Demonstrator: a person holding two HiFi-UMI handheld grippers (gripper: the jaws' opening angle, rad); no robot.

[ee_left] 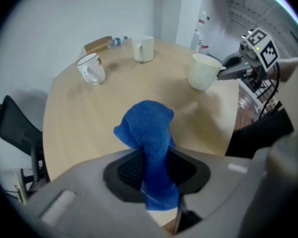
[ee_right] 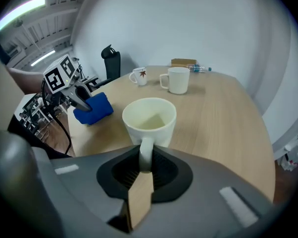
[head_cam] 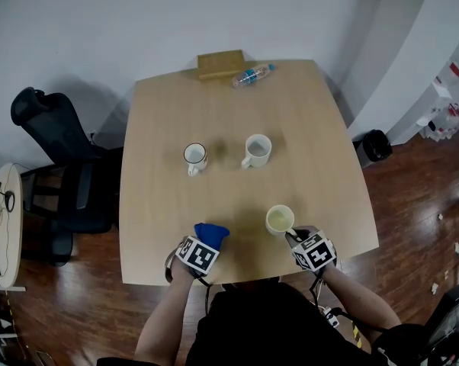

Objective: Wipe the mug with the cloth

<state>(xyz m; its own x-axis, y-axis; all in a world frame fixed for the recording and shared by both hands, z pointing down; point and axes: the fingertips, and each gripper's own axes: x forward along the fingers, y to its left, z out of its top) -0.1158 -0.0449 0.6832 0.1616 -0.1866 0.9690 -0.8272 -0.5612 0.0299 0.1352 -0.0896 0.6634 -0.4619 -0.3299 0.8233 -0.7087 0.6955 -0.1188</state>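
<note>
Clamping a crumpled blue cloth (head_cam: 212, 232), the left gripper (head_cam: 205, 242) hangs over the pale wooden table (head_cam: 214, 113) close to its near edge. To its right and apart from it, the right gripper (head_cam: 294, 237) is clenched on the handle of an upright cream ceramic mug (head_cam: 279, 219). Beyond both grippers lies bare tabletop, then a dark-rimmed white mug (head_cam: 195, 156) and a plain white mug (head_cam: 256, 150).

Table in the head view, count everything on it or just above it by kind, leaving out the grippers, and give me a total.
Mugs: 3, cream mug, dark-rimmed mug, white mug
Cloths: 1, blue cloth
Bottles: 1, plastic bottle
Boxes: 1, wooden box
Total: 6
</note>
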